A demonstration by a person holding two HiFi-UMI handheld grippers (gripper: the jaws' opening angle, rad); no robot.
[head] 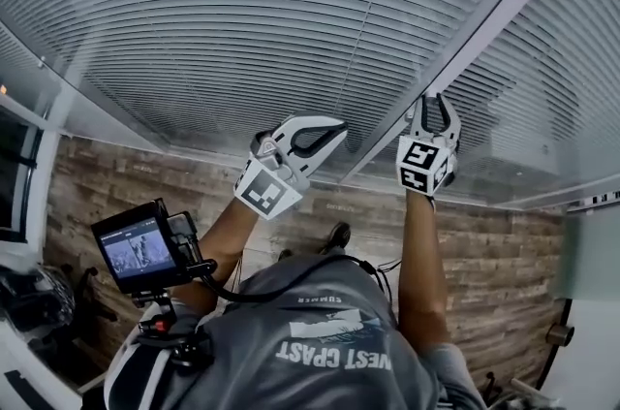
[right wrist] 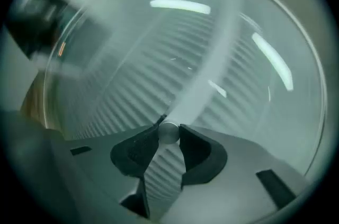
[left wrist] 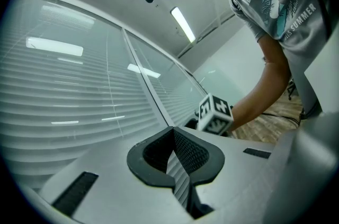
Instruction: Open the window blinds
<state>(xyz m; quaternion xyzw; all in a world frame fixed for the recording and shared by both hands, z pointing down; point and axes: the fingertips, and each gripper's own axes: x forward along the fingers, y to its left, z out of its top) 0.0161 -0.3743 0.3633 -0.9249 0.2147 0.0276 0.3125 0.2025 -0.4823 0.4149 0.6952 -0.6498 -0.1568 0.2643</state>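
Observation:
The window blinds (head: 242,11) hang with their slats turned flat behind glass panes, which are split by a pale mullion (head: 465,20). My right gripper (head: 434,100) reaches up to that mullion. In the right gripper view its jaws (right wrist: 168,133) pinch a small round metal knob (right wrist: 168,130) at the mullion's foot, with the blinds (right wrist: 159,69) beyond. My left gripper (head: 341,129) hangs in front of the glass left of the mullion, its tips together on nothing. The left gripper view shows the same shut jaws (left wrist: 172,132), the blinds (left wrist: 63,96) and the right gripper's marker cube (left wrist: 214,114).
A small monitor (head: 136,248) on a rig sits at the person's chest on the left. Wood-plank floor (head: 484,253) runs below the window. Dark gear (head: 39,297) lies at the lower left, and a white panel (head: 591,301) stands at the right.

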